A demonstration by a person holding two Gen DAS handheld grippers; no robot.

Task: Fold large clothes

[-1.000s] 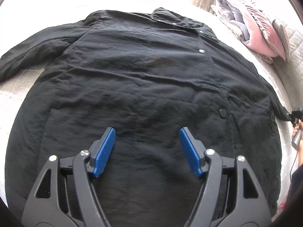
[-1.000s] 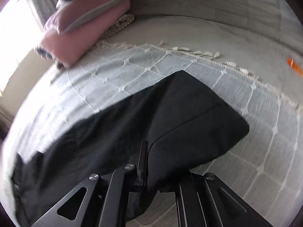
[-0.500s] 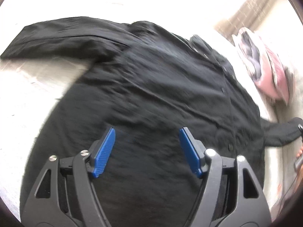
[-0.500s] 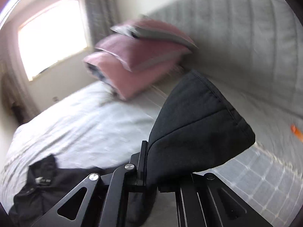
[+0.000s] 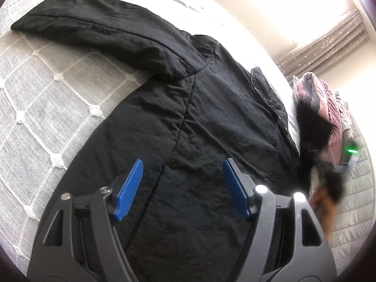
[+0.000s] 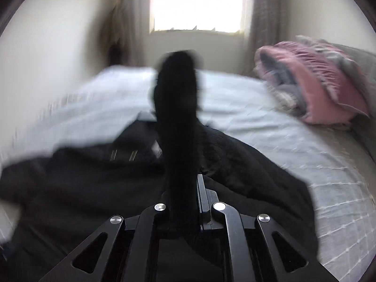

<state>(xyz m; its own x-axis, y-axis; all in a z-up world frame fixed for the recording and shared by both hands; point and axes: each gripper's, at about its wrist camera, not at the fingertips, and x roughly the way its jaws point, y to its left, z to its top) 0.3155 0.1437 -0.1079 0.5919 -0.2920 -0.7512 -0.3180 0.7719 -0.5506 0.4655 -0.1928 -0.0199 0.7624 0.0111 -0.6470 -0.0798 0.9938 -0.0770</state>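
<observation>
A black jacket lies spread, front up, across a pale grid-stitched bedspread, directly beneath and ahead of the left gripper. That gripper's blue pads stand wide apart above the jacket's lower body, with nothing between them and no cloth touched. One sleeve stretches away to the upper left of it. The right gripper pinches the jacket's other sleeve, which rises blurred straight up ahead of its fingers; its jaws, nearly together, have just been opening slightly with the cloth still between them. In the left wrist view the right gripper shows as a dark blur at the right edge. Pink and grey pillows sit to the right of the raised sleeve, and a bright window lies straight ahead.
</observation>
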